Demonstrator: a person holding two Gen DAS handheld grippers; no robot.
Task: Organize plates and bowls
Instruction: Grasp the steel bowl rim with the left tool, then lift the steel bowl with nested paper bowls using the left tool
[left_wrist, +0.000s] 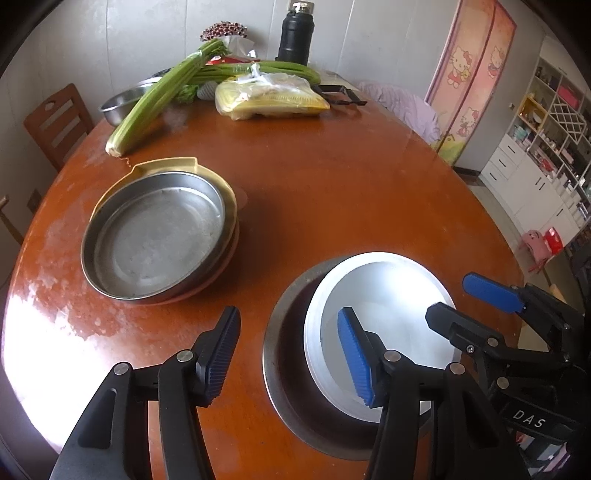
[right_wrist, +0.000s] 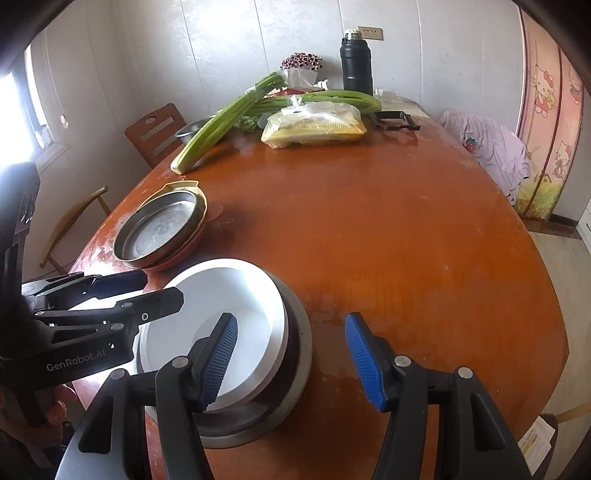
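Fingers of the left gripper (left_wrist: 291, 360) and right gripper (right_wrist: 290, 363) gape wide, holding nothing, over the white bowl (right_wrist: 229, 314) nested in the grey metal dish (right_wrist: 295, 369); glazed, rigid, likely slippery and breakable, best pinched at its rim.

A white bowl (left_wrist: 388, 295) sat inside a bigger gray metal bowl (left_wrist: 284, 369) near the front edge of the table. It leaned to one side. Farther back on the left, a shallow silver pan (left_wrist: 155, 236) sat on a gold plate (left_wrist: 173, 166), which sat on an orange plate (left_wrist: 225, 258).
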